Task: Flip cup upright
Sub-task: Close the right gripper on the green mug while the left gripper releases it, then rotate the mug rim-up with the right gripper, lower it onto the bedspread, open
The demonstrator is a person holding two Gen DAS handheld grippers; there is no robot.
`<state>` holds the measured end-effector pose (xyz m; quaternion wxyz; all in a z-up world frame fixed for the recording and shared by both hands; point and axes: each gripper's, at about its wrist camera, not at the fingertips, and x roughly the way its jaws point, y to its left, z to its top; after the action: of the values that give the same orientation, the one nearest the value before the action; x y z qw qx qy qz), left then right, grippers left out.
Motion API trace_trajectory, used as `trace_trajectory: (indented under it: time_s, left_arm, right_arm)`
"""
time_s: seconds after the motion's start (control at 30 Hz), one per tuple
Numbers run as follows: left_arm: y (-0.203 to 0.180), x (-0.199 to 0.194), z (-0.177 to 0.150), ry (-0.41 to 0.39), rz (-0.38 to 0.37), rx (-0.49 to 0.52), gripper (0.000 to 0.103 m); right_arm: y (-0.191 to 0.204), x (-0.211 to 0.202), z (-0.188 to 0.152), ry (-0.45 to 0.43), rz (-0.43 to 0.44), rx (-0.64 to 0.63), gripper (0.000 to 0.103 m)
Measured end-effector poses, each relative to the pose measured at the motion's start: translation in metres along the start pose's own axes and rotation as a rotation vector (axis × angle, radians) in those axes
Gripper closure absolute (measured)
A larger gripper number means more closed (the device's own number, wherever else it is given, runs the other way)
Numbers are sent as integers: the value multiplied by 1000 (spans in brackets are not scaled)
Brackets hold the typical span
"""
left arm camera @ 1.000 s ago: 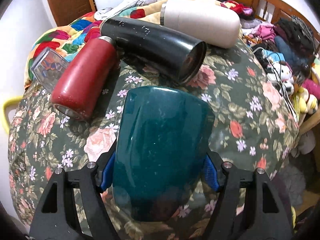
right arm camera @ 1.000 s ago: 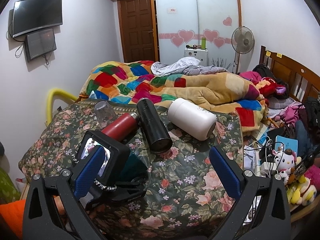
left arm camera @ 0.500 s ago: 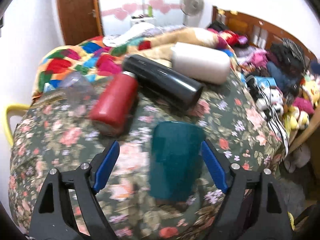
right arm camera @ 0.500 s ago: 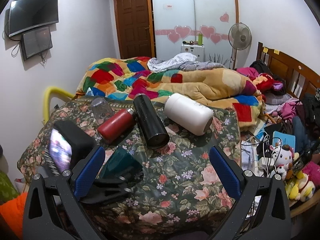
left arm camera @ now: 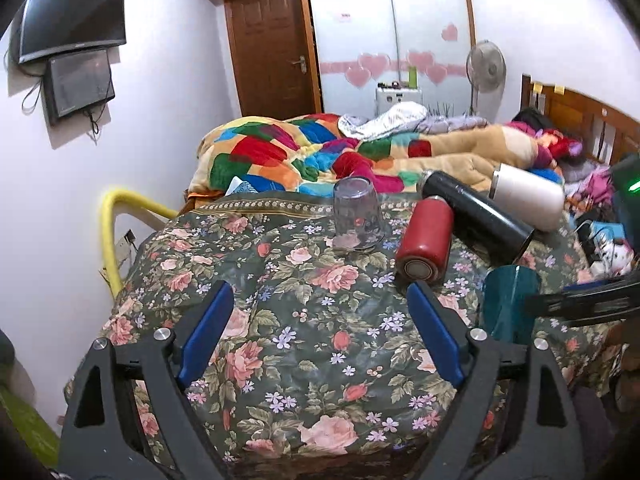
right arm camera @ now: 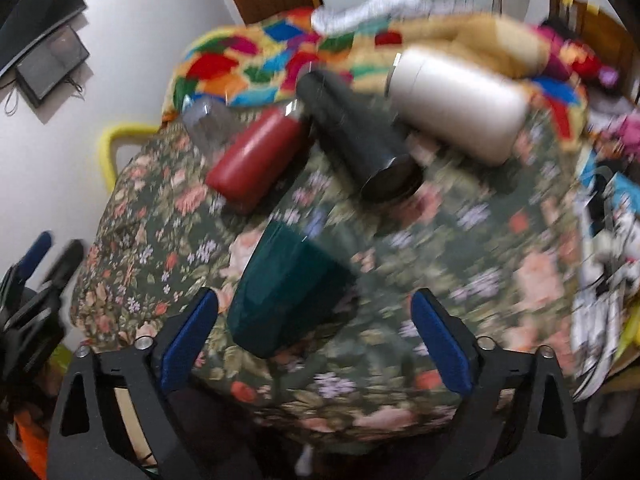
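Observation:
A dark teal cup (right arm camera: 286,286) stands on the floral bedspread (left arm camera: 304,320), its narrow closed end up; it also shows at the right of the left wrist view (left arm camera: 510,302). My right gripper (right arm camera: 316,344) is open, the cup just beyond and toward its left finger, not touching. That view is motion-blurred. My left gripper (left arm camera: 320,338) is open and empty, to the left of the cup. A clear glass (left arm camera: 357,214) stands mouth down farther back.
A red bottle (left arm camera: 426,240), a black flask (left arm camera: 476,216) and a white flask (left arm camera: 528,194) lie on their sides behind the cup. A patchwork blanket (left arm camera: 288,152) is heaped beyond. Toys and clutter (right arm camera: 608,240) sit off the right edge. A yellow rail (left arm camera: 110,232) stands left.
My left gripper opened, let go of the teal cup and drew back to the left. My right gripper moved down and in over the cup.

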<state>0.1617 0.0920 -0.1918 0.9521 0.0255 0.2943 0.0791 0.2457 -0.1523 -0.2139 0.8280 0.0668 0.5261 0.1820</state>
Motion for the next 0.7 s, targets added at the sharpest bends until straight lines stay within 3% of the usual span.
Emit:
trace_trajectory:
  time_s: [0.4, 0.57, 0.7]
  left_arm:
    - [4, 3, -2, -2, -24, -54, 13]
    - [4, 7, -3, 15, -19, -62, 13]
    - [4, 6, -2, 14, -18, -59, 13]
  right_arm:
    - [4, 50, 21, 127, 16, 77, 13]
    - [6, 66, 28, 164, -13, 37, 27]
    - [12, 66, 28, 172, -14, -12, 28]
